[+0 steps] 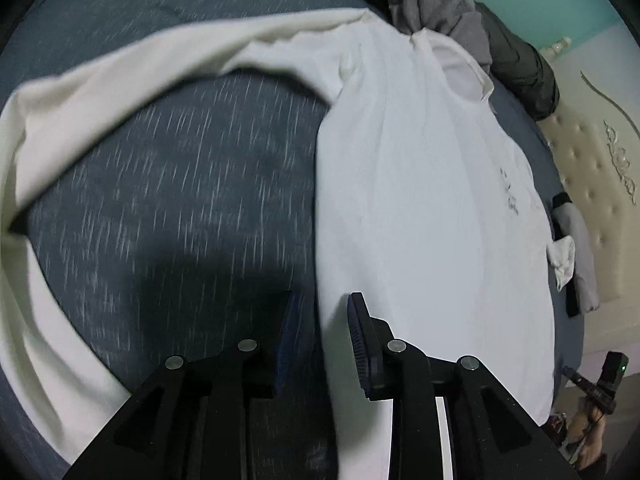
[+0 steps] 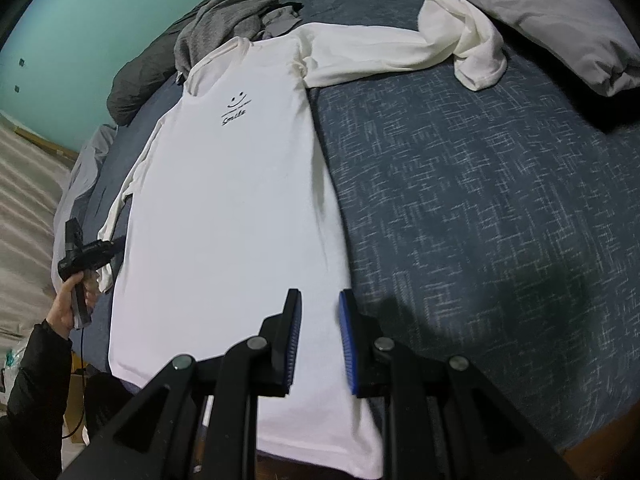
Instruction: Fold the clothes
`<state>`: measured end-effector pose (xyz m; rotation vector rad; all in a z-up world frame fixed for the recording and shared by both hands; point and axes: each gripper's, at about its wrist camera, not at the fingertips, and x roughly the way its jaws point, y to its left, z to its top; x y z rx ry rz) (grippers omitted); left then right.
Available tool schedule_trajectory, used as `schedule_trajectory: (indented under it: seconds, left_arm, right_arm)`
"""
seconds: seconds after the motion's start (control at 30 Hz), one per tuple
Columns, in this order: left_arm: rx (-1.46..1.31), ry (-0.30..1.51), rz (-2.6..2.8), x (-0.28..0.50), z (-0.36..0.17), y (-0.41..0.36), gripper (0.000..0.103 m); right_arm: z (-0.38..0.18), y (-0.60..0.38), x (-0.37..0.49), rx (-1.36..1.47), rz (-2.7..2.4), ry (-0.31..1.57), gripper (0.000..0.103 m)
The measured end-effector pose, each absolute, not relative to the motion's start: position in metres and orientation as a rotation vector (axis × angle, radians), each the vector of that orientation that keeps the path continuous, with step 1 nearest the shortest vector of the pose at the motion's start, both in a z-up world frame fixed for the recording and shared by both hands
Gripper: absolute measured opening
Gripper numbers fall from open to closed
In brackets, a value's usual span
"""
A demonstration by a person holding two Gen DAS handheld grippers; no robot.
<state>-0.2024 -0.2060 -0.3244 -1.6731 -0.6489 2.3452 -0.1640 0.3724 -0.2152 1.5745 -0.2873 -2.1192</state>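
Note:
A white long-sleeve shirt [image 2: 224, 208] lies flat, front up, on the blue bedspread [image 2: 460, 200], with a small black smile print [image 2: 236, 108] on its chest. One sleeve [image 2: 380, 50] stretches to the right and ends in a bunched cuff. My right gripper [image 2: 318, 312] is open just above the shirt's lower right edge. In the left wrist view the shirt body [image 1: 420, 208] fills the right half, and a long sleeve [image 1: 120, 92] curves away to the left. My left gripper [image 1: 320, 320] is open, and the shirt's side edge runs between its fingers. Neither gripper holds anything.
Grey clothes [image 2: 224, 20] and a dark garment [image 2: 136, 80] are piled beyond the collar. A pale pillow [image 2: 540, 12] lies at the top right. A hand [image 2: 68, 304] holds the other gripper [image 2: 86, 248] left of the shirt. A tufted headboard [image 1: 592, 184] stands at the right.

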Motion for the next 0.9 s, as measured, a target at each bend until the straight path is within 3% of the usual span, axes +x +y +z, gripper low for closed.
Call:
schedule_trajectory:
  seconds: [0.03,0.1,0.57,0.63,0.7,0.9]
  left_arm:
    - [-1.671,-0.652,2.35,-0.201,-0.324,-0.207,0.022]
    - [-1.665,-0.657,2.36,-0.198,-0.322,-0.209,0.001]
    - [-1.696,-0.594,2.473,-0.191,-0.315,-0.208,0.003]
    - [-1.675,-0.571,2.509,-0.188,-0.311,-0.205,0.007]
    - [-1.644,-0.558,2.543,-0.185,-0.304,-0.202,0.012]
    - [-1.523,-0.596,2.609,-0.177,-0.293,-0.181,0.014]
  right_arm:
    - [-0.214,0.372,-0.162,1.571,-2.118,-0.284,0.018]
    - [-0.212,0.374,-0.16,1.567,-2.121,-0.28,0.018]
    - [-0.211,0.391,-0.171,1.58,-2.196,-0.317,0.018]
    - [-0.209,0.4,-0.181,1.574,-2.229,-0.342,0.023]
    - [-0.206,0.408,-0.195,1.556,-2.268,-0.362,0.036]
    - [-0.199,0.433,-0.248,1.511,-2.406,-0.487,0.047]
